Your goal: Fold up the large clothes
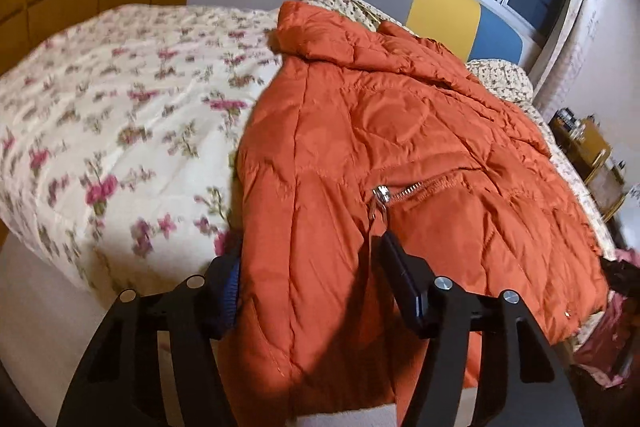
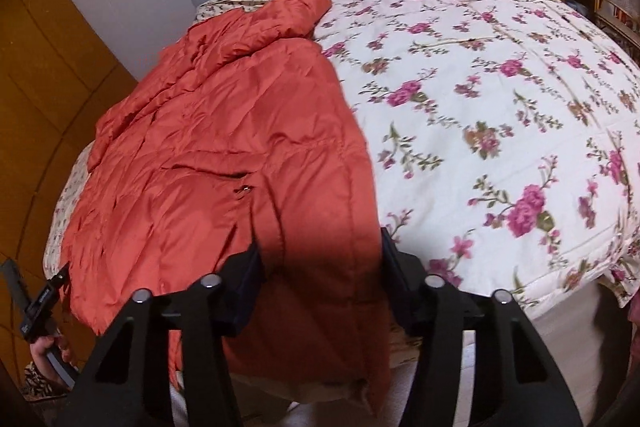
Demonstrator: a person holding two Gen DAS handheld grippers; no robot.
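1. Jacket [image 1: 400, 115] – orange, quilted and puffy, lying spread on the bed [image 1: 120, 99]. Its collar end points toward the headboard [image 1: 440, 11], and its hem hangs over the near edge of the bed.
2. A metal zip [image 1: 412, 189] runs slantwise across the jacket, just beyond the left claw's right-hand finger.
3. Left claw [image 1: 310, 251]: it is tilted down at the hem, at the jacket's left edge as its own camera shows it. The jaws are part-way apart with a ridge of orange fabric filling the gap. The blue-padded left finger sits against the jacket's side edge and the other finger lies on top of the fabric. Whether the pads actually pinch the cloth I cannot tell.
4. Right claw [image 2: 320, 241]: it is tilted down at the hem, at the jacket's right edge beside the floral quilt [image 2: 500, 87]. The jaws stand fairly narrow, and shaded orange fabric spans the space between them. The fabric meets both fingers, but a firm hold cannot be confirmed.
5. In the right wrist view a hand [image 2: 42, 349] grips the handle of the left tool at the lower left, near the far corner of the hem.
6. The floral quilt covers the rest of the bed – flat and smooth.
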